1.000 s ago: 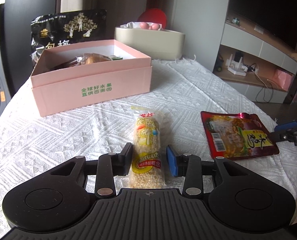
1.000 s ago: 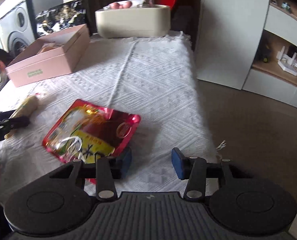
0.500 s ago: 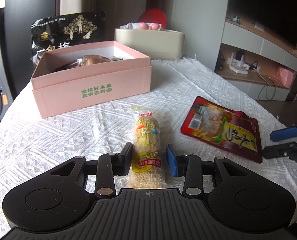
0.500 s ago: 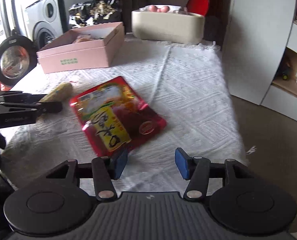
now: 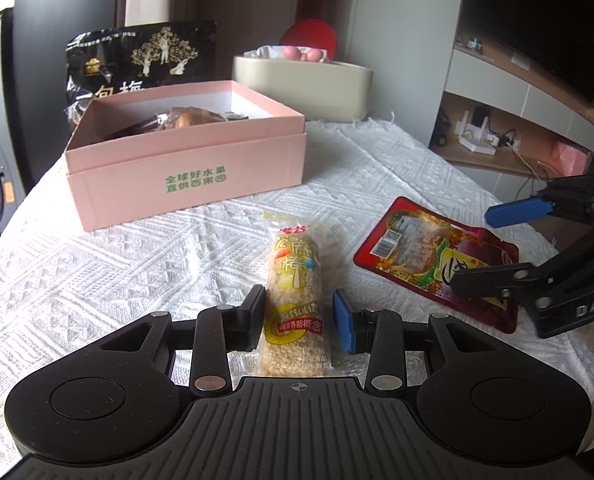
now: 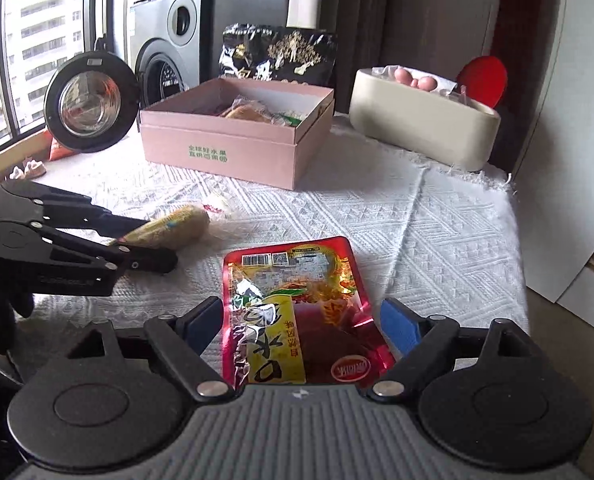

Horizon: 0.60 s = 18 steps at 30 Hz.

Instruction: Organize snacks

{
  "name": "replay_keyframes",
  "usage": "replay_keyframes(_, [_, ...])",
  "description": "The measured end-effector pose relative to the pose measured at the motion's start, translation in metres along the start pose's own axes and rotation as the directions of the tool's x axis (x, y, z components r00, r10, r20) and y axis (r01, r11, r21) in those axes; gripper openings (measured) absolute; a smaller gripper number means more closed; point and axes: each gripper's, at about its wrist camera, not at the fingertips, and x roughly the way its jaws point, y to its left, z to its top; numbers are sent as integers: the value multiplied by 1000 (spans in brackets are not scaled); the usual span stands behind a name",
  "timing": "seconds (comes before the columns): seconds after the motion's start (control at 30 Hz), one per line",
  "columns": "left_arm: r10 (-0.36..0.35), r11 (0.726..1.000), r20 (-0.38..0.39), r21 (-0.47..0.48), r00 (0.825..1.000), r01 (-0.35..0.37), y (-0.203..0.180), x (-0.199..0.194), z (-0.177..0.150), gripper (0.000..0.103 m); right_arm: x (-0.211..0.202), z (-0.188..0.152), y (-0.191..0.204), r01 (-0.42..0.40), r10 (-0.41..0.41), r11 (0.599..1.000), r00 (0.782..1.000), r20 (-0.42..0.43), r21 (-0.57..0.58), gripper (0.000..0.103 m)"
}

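Glossy red foil pouch (image 6: 297,312); clear plastic-wrapped grain bar (image 5: 297,300); matt pink cardboard box (image 5: 185,160); rough woven white tablecloth (image 5: 117,260).

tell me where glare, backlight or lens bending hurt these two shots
Right wrist view: daylight from the window blows out the top left, and the red foil pouch throws bright glints. Left wrist view: softer, even light, and the TV corner is dark. Both views: fisheye bends the tablecloth edges.
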Motion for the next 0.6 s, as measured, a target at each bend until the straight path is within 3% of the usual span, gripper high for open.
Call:
replay_keyframes(0.1, [-4,1000,-2,-14,1000,4,1,0,0,41,16,1,-4,-28,28,1000,999,-39,-1,89])
replay_keyframes(0.27, [-3,1000,-12,-5,1000,3,1,1,2,41,23,-5,-17,-81,87,991,995,-52,109,97])
replay_keyframes(0.47, [11,1000,-69,7,998,-10,-4,2,9,41,19,-6,-7,-43,48,997,997,-67,67,96])
replay_keyframes(0.6, [16,1000,-132,24,991,-13,-6,6,18,41,11,0,0,-29,33,998,997,-73,50,79])
